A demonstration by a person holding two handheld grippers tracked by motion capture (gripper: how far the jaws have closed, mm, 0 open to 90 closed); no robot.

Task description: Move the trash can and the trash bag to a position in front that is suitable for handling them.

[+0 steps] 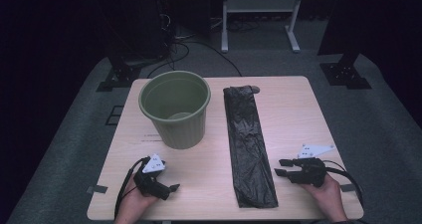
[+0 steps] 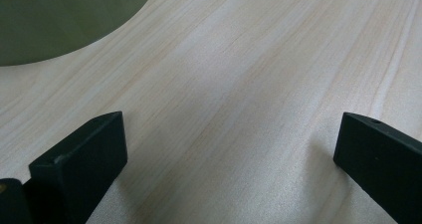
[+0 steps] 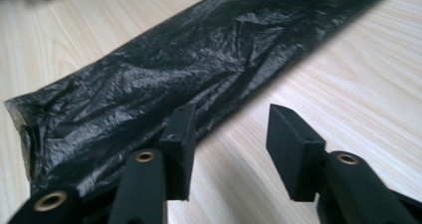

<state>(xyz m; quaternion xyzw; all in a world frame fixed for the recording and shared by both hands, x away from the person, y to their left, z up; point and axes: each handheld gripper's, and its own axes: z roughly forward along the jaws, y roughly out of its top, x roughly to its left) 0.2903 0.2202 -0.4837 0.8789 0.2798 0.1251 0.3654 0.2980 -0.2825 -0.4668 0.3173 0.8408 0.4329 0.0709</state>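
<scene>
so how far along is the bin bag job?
Barely started. Done: nothing visible; the green bin stands unlined and the black bag lies folded flat on the table. In hand: the right gripper sits beside the bag's near end, jaws apart with nothing between them. The left gripper rests open near the bin. Left: probably gripping, opening and fitting the bag.

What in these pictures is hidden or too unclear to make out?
- Green bin, high view: its far outer side is hidden by its own wall. In the left gripper view the frame edge cuts it off.
- Black plastic bag: its underside is hidden, and whether it holds anything cannot be told.
- Small grey thing at the bag's far end, high view: too small to identify.
- Dark room beyond the table: too dim.
</scene>
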